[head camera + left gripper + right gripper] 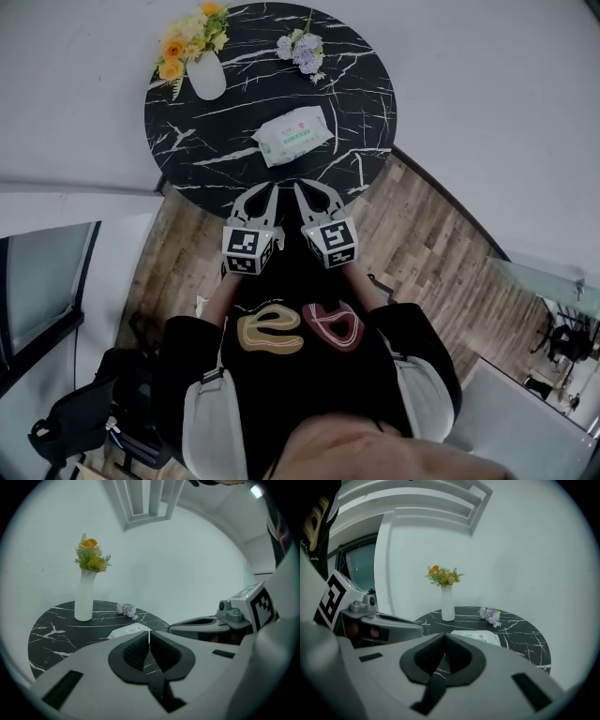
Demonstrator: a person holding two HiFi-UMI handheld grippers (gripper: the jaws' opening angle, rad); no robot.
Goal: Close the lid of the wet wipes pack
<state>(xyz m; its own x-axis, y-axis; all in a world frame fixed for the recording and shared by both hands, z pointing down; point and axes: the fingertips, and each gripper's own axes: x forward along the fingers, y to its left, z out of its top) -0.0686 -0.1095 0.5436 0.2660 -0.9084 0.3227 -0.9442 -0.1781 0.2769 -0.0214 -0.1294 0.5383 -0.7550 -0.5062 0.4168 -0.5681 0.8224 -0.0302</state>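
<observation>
Lying on the round black table, the wet wipes pack looks soft, light and apt to slide, so its stiffer lid is likely the spot to press; left gripper and right gripper hover short of it, jaws pressed together, empty

Nothing legible, pack print (too small)

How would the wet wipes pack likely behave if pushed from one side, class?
The wet wipes pack lies flat and low, so it would probably slide, not tip or roll. Its pillowy wrapper suggests it would sag if lifted by one end. The table looks smooth, so it may skid easily.
</observation>
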